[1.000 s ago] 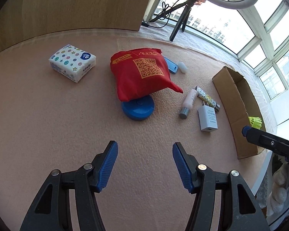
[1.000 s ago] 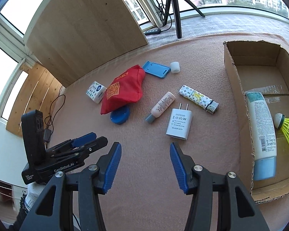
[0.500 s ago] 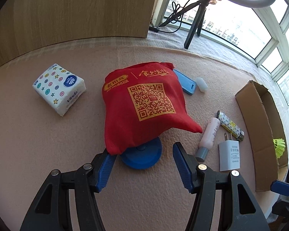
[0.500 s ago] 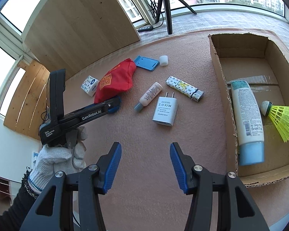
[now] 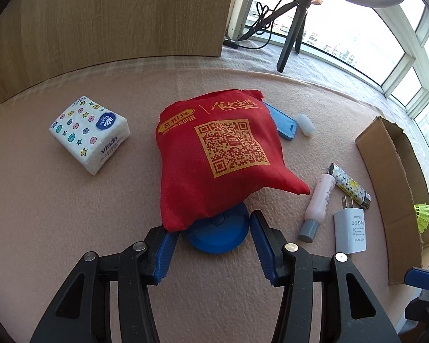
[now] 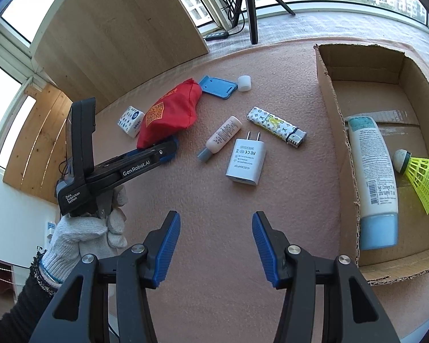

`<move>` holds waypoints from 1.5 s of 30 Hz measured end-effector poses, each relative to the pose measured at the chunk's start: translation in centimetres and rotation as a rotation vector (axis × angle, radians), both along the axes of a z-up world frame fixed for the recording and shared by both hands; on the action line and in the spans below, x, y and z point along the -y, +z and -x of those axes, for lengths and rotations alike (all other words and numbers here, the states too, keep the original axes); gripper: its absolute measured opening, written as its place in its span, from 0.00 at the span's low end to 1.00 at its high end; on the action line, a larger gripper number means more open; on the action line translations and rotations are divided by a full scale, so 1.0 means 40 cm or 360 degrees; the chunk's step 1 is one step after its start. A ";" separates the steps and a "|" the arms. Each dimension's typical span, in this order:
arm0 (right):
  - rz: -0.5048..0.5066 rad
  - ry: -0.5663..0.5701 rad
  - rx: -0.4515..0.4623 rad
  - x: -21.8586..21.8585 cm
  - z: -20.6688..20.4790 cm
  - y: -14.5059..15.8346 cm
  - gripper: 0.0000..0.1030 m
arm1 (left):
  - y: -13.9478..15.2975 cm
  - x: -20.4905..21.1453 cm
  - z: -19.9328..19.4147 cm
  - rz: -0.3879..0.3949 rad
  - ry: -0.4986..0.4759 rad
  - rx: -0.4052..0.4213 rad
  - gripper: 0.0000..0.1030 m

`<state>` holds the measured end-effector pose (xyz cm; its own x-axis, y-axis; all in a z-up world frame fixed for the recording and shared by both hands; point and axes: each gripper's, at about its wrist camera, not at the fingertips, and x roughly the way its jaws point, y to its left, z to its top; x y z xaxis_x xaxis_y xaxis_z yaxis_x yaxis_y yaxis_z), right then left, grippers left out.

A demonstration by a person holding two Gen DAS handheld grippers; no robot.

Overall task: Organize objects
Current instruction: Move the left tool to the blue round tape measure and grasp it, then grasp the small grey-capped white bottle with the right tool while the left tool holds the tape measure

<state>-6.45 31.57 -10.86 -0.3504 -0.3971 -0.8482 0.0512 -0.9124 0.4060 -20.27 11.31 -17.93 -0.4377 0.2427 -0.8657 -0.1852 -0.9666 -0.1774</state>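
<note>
My left gripper (image 5: 211, 228) is open, its blue pads on either side of a blue round disc (image 5: 218, 237) that lies half under a red cloth bag (image 5: 217, 157). To the right lie a pink tube (image 5: 319, 200), a white charger (image 5: 350, 230) and a patterned lighter (image 5: 350, 185). My right gripper (image 6: 216, 238) hangs open over bare mat, nothing between its fingers. Ahead of it are the charger (image 6: 246, 161), the tube (image 6: 221, 137) and the lighter (image 6: 274, 125). The cardboard box (image 6: 337, 114) at the right holds a lotion bottle (image 6: 373, 180) and a yellow shuttlecock (image 6: 420, 177).
A tissue pack (image 5: 90, 133) lies left of the bag. Behind the bag are a blue phone case (image 5: 281, 121) and a small white cap (image 5: 306, 124). A wooden panel (image 5: 114, 23) and a tripod (image 5: 296, 23) stand at the back. A gloved hand (image 6: 83, 228) holds the left gripper.
The left gripper has moved forward to the red bag until its open pads flank the blue disc. The right gripper stayed open and shifted only slightly.
</note>
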 end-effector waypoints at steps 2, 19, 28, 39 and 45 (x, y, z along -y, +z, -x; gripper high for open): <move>0.0000 0.0002 0.0004 0.005 0.003 -0.002 0.47 | 0.001 -0.011 0.004 0.0015 -0.0012 -0.0003 0.52; -0.0019 0.0015 -0.0021 0.014 0.038 0.002 0.47 | -0.005 0.023 -0.095 0.0037 -0.0106 -0.0016 0.52; 0.0021 0.0012 -0.0015 0.033 0.136 -0.023 0.43 | 0.000 0.090 -0.229 0.0003 -0.0133 0.0040 0.53; 0.0110 -0.0115 0.0108 0.036 0.299 -0.093 0.20 | 0.077 0.172 -0.272 -0.0174 -0.0043 0.0006 0.53; 0.0009 -0.0206 0.0123 0.032 0.359 -0.113 0.19 | 0.081 0.203 -0.289 -0.0199 0.0004 0.0021 0.53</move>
